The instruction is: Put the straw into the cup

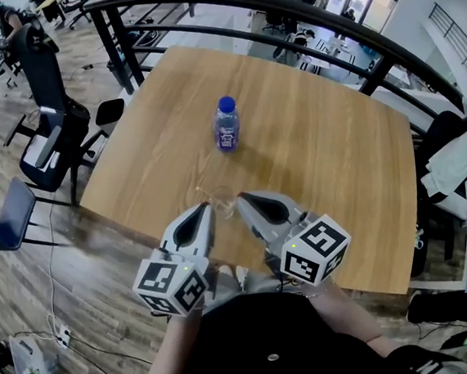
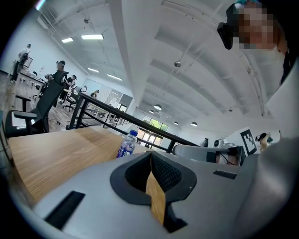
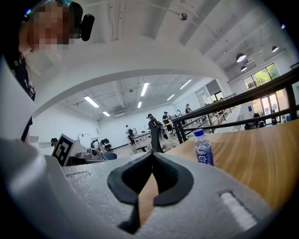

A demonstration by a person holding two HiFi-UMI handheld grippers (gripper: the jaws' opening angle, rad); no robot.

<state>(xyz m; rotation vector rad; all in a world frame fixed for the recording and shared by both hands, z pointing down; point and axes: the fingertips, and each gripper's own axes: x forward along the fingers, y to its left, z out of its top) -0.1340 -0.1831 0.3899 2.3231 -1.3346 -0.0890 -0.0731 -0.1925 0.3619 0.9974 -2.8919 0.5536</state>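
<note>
— Two grippers to enter first, we take it?
— Yes; item one, the grey two-jaw left gripper point(image 1: 206, 213) with its black-and-white marker cube; jaws pressed together, nothing between them; item two, the matching grey right gripper point(image 1: 241, 199), jaws likewise together and empty.
— Why do we list them side by side?
— Both are held low and nearly level over the near edge of the pale square wooden table point(image 1: 330, 164), tips angled toward each other; we judge that a ready stance, with no step of the task begun.
— Item three?
— One clear tumbler-shaped cup point(image 1: 222, 200), upright on the table close to its near edge, just ahead of the two sets of tips and between them; we suppose it stands there so that either hand reaches it without stretching.
— And the straw?
— Not found; we see it in no view, neither in the cup, nor in a jaw, nor on the bare wood; it may be too thin or too clear to show; we enter it as unlocated.
— Anything else?
— One small clear plastic bottle with a blue cap and purple label point(image 1: 226, 127), upright near the table's middle, well apart from the cup; we judge that it plays no part here.
</note>
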